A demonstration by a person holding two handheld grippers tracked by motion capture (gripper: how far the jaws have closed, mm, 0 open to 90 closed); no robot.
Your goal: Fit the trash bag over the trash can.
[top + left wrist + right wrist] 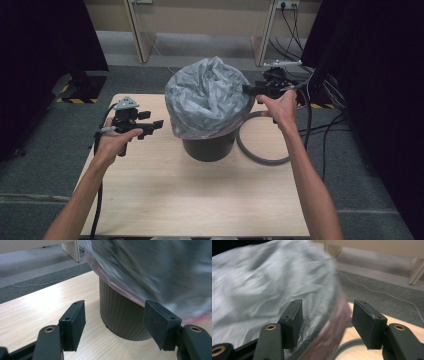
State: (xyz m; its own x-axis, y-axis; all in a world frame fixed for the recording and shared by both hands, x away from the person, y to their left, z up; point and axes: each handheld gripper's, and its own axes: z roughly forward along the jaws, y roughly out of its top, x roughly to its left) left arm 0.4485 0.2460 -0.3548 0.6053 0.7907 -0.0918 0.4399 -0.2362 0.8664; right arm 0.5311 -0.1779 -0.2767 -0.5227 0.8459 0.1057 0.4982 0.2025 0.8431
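Grey bin liner (pixel 207 97) is ballooning over the black bin (pixel 209 148) mid-table, its hem half-fitted; right gripper (pixel 327 323) is straddling the rim with jaws apart, left gripper (pixel 156 124) is waiting beside, parted, empty.

Left gripper (pixel 156 123) and right gripper (pixel 248 90), both jaws apart.

The bag (pixel 155 272) is smeared with blur in both gripper views, its creases unreadable, and the frame edges cut it off. It hides the top of the bin (pixel 208 148). Whether the right gripper (pixel 325 323) pinches the bag's rim cannot be told.
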